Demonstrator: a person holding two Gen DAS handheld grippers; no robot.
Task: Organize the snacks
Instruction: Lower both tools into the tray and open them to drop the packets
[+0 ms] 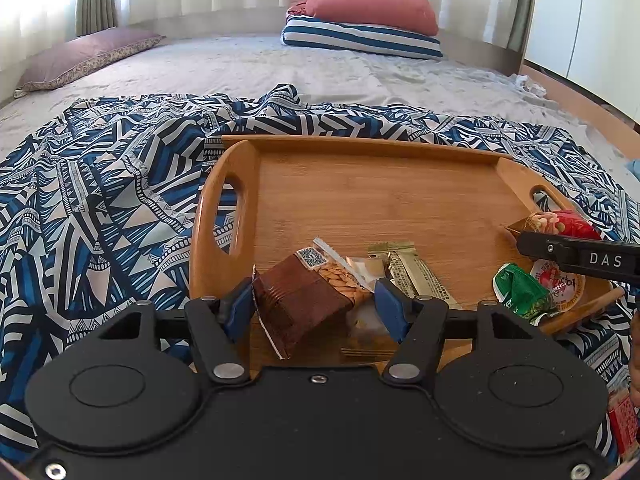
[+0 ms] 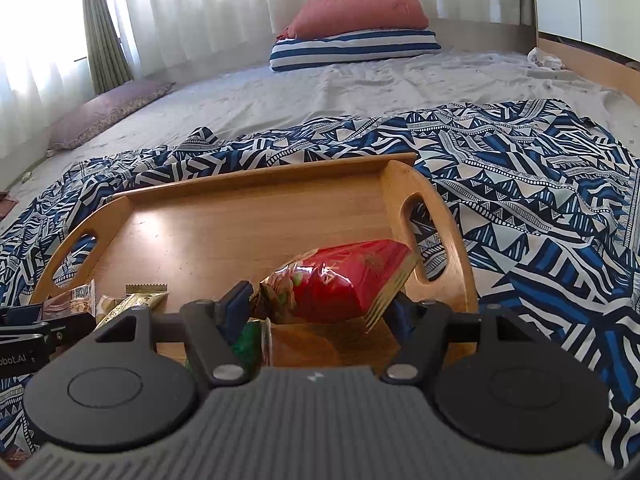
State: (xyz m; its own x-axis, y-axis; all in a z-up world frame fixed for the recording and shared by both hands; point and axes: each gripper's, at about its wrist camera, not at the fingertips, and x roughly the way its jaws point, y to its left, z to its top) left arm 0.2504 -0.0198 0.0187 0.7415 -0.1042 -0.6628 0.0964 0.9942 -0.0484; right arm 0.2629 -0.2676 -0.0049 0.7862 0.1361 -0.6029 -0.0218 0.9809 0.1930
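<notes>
A wooden tray point(image 1: 360, 184) with handle slots lies on a blue patterned cloth point(image 1: 100, 208) on the bed. My left gripper point(image 1: 314, 308) is shut on a brown snack packet point(image 1: 304, 300) over the tray's near left part. My right gripper point(image 2: 320, 308) is shut on a red snack packet point(image 2: 352, 276) over the tray's near right corner; its black finger point(image 1: 580, 258) also shows in the left wrist view. On the tray lie a gold packet point(image 1: 412, 272), a green packet point(image 1: 516, 288) and a round-lidded cup point(image 1: 560, 284).
Behind the cloth the grey sheet point(image 1: 280, 68) stretches to a striped pillow point(image 1: 360, 40) with a red folded quilt point(image 1: 372, 6) on it. A purple pillow point(image 1: 88, 52) lies far left. A wooden bed frame point(image 1: 580, 92) runs along the right. Another red packet point(image 1: 622, 420) shows at the lower right edge.
</notes>
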